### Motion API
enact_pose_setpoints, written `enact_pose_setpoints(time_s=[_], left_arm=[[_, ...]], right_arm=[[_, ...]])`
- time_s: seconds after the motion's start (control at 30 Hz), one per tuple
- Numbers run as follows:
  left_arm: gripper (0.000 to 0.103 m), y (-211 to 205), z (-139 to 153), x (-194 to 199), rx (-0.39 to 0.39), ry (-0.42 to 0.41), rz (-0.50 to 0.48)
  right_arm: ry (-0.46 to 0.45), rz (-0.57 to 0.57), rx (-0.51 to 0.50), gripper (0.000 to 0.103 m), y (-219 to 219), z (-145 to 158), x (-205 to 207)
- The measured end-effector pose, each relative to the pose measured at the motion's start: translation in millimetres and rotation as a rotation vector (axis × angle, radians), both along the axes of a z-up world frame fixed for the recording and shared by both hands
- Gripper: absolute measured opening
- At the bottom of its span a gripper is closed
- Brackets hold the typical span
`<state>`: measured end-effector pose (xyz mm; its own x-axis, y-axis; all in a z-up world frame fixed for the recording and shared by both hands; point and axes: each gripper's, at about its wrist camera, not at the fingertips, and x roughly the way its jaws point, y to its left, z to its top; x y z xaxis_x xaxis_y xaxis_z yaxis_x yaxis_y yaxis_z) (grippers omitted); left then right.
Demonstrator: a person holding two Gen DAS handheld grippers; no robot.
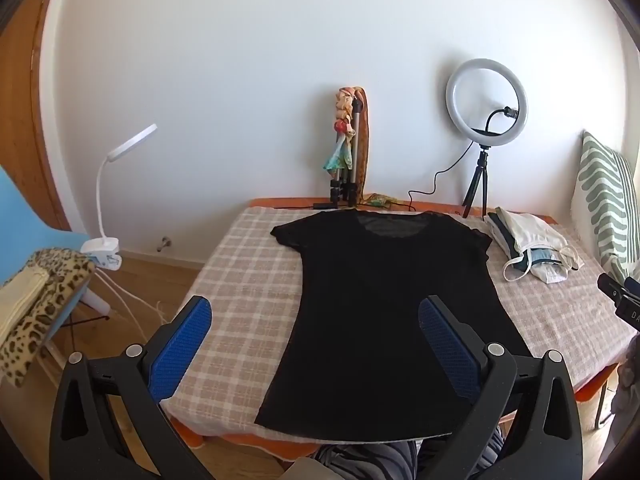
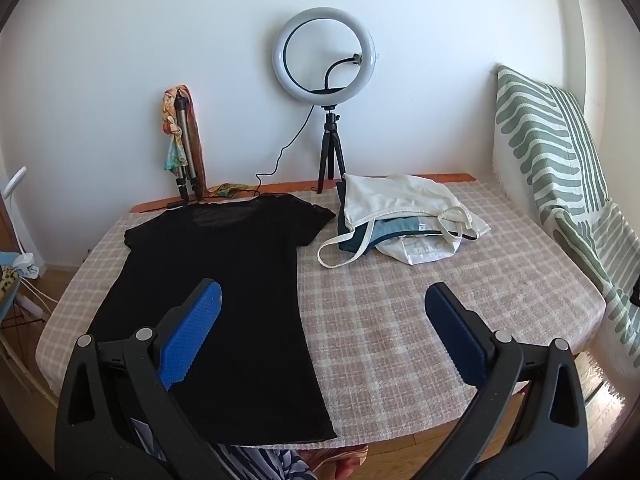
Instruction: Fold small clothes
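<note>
checked tablecloth (image 2: 400,320), unlabelled black t-shirt (image 2: 224,280)

**Legible markings: almost none**

One marking was found: pale letters, apparently "DA", cut off by the frame edge, on a black clamp-like device (image 1: 624,300) at the far right of the left wrist view. A white garment's label (image 2: 416,250) bore print too small to read.

I see bare checked cloth on the bench (image 2: 400,320) right of the flat black T-shirt (image 2: 224,300), open for passage. Obstacles: folded white-and-blue clothes pile (image 2: 404,220) beside its right sleeve, black-tripod ring light (image 2: 326,60) and scarf-draped tripod (image 2: 182,148) along the back edge.
</note>
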<state>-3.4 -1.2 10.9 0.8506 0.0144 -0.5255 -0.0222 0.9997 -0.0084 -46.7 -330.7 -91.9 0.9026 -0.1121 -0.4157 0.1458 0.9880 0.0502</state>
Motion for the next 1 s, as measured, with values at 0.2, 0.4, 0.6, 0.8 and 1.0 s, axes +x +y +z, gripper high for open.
enact_pose_setpoints(time_s=[0.2,0.4,0.6,0.8,1.0], left_arm=[[0.103,0.3,0.6,-0.5,-0.004,0.002,-0.004],[0.103,0.2,0.3,-1.4,-0.004,0.003,-0.003],[0.103,-1.0,0.8,-1.5,-0.004,0.000,-0.001],[0.103,-2.2,1.6,-1.6,-0.004,0.000,-0.004],[0.103,-2.9,3.4,-1.2,-0.007,-0.002,-0.006]], right_arm=[[-0.002,0.002,0.000,0.103,1.0,1.5,0.0],[-0.004,-0.001,0.000,0.103,1.0,-0.7,0.5],[-0.003,0.000,-0.001,0.103,1.7,-0.2,0.7],[-0.004,-0.001,-0.001,0.103,2.1,0.3,0.3],[-0.005,0.000,-0.001,0.103,2.4,0.8,0.0]])
